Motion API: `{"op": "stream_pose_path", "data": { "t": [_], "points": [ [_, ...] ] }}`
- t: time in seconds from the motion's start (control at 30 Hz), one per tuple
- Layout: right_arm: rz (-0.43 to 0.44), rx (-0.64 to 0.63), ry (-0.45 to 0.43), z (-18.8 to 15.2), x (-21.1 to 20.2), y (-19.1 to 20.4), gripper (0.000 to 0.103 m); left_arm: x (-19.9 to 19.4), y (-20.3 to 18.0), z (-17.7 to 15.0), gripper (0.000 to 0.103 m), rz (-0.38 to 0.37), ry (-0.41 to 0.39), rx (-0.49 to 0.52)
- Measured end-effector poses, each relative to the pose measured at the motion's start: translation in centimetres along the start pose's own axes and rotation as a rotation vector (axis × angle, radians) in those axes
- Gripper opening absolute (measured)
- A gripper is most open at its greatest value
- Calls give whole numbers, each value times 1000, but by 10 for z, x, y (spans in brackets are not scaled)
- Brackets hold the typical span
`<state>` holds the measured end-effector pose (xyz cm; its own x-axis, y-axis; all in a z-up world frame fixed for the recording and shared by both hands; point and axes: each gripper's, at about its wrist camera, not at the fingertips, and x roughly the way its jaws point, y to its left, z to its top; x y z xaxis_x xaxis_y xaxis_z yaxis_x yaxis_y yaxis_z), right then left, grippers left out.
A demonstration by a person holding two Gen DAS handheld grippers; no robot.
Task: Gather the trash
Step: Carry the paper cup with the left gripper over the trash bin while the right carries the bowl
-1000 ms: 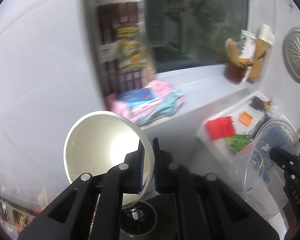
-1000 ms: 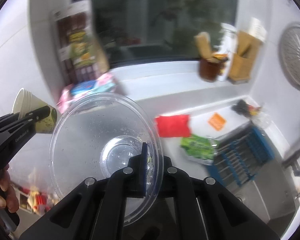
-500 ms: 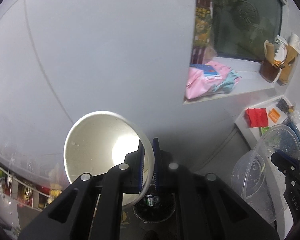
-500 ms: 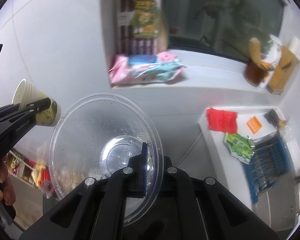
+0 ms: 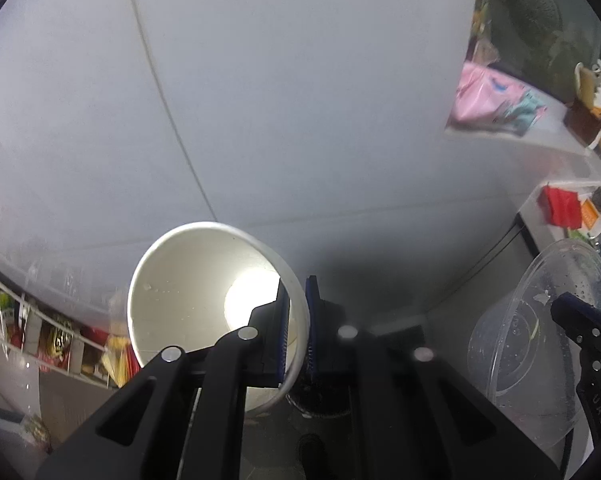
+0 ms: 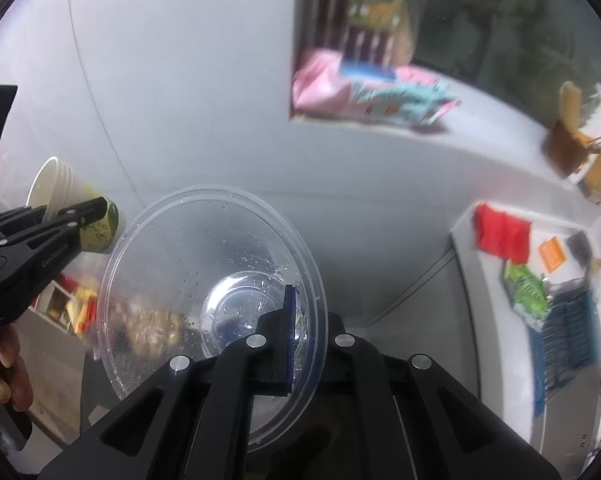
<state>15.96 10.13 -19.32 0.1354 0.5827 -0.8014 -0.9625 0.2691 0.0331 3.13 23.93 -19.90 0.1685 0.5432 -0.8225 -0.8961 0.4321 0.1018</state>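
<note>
Left gripper: the black two-finger left gripper [image 5: 298, 328] has its blue pads clamped on the rim wall of a white paper cup [image 5: 204, 304], one finger inside the cup and one outside.
Paper cup: held tilted, mouth towards the camera; the inside is white with a few small specks. In the right wrist view the same cup [image 6: 60, 196] shows as a nested stack of rims with a yellow-green printed outer wall.
Right gripper: the black two-finger right gripper [image 6: 300, 332] is closed tight on the wall of a clear round plastic bowl [image 6: 204, 280], with the blue-padded finger inside and the other outside.
Plastic bowl: held on its side, mouth towards the camera, with water droplets on the inner surface. In the left wrist view it [image 5: 540, 340] sits at the lower right, well apart from the cup.
Hand: a person's hand [image 6: 2, 376] grips the left tool's handle at the lower left edge.
Background wall: a plain grey-white wall [image 5: 300, 100] fills most of both views.
Window sill: a pink and light-blue plastic packet [image 6: 364, 88] lies on the sill.
Counter: a white counter [image 6: 464, 240] at the right carries a red folded cloth [image 6: 500, 232], a green printed wrapper [image 6: 526, 284] and an orange card [image 6: 552, 254].
Lower left: a white rack with colourful packets [image 5: 56, 340], blurred.
</note>
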Motion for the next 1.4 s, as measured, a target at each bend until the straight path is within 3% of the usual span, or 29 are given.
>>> {"op": "stream_pose_path", "data": {
  "t": [0.27, 0.63, 1.07, 1.4],
  "points": [
    [10, -39, 73, -21, 58, 5, 4, 65, -6, -36, 9, 19, 115, -38],
    [-15, -39, 143, -47, 108, -12, 4, 210, -31, -112, 9, 17, 353, -78],
    [-35, -36, 221, -88, 166, -16, 4, 287, -53, -164, 9, -2, 406, -93],
    [-6, -66, 258, -102, 216, -16, 4, 396, -53, -217, 12, 21, 530, -112]
  ]
}}
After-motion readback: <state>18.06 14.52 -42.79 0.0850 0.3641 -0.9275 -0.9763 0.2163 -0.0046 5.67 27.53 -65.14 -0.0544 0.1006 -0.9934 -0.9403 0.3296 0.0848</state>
